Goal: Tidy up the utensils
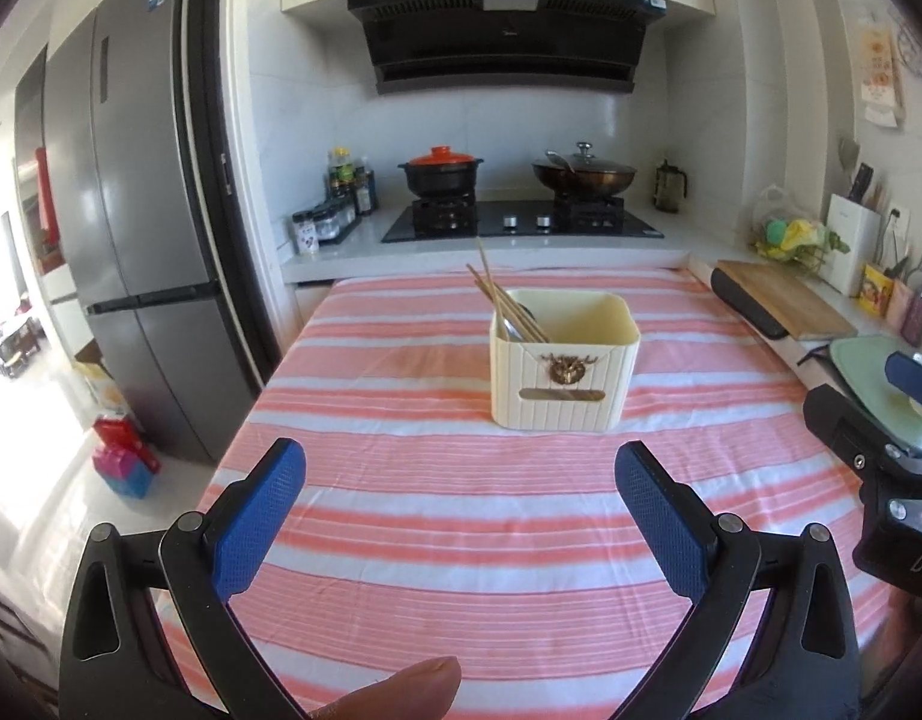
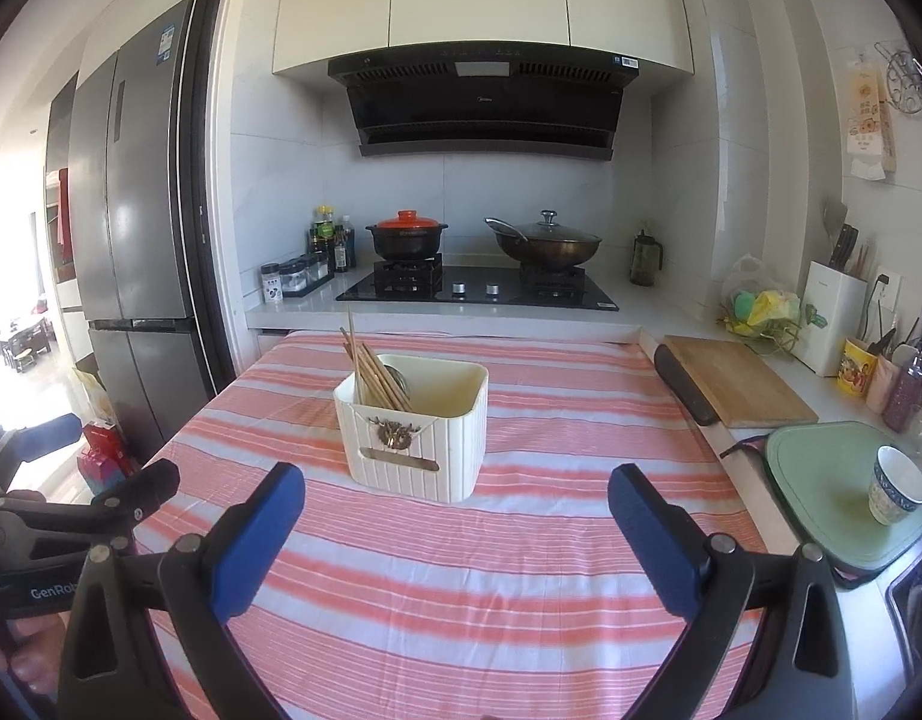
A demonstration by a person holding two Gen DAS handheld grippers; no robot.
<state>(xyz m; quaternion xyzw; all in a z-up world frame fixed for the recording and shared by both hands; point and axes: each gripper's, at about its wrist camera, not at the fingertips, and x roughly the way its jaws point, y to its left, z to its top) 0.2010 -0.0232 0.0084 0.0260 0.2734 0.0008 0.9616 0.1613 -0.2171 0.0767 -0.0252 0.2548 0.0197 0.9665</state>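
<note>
Two claws, both spread wide and empty: left claw (image 1: pixel 461 504) and right claw (image 2: pixel 458 516) hover low over the striped cloth (image 1: pixel 437 540) on the desk, nothing between the blue pads (image 1: pixel 257 516).

Holder (image 1: pixel 560 378): cream box, upright, mid-desk, ahead of both claws and apart from them. Left section holds chopsticks (image 1: pixel 503 294) leaning back-left, with what looks like a spoon (image 2: pixel 395 381) bowl behind them. Right section appears empty.

No loose utensils visible on the cloth in either view. Judgement: the sorting is at or near its end, or the next piece lies out of frame; you cannot tell which from here.

Notes for the step in hand:
- Keep both claws spread and clear of the holder; it looks light and would likely tip if nudged at the rim.
- The chopstick tips stick up above the rim. Come at the holder from the near side, not over the top left.
- Mind the other claw close at your side; keep them from crossing.
- A cup (image 2: pixel 896 483) sits on the green board (image 2: pixel 821 492) just off the right edge. Swing wide of it.
</note>
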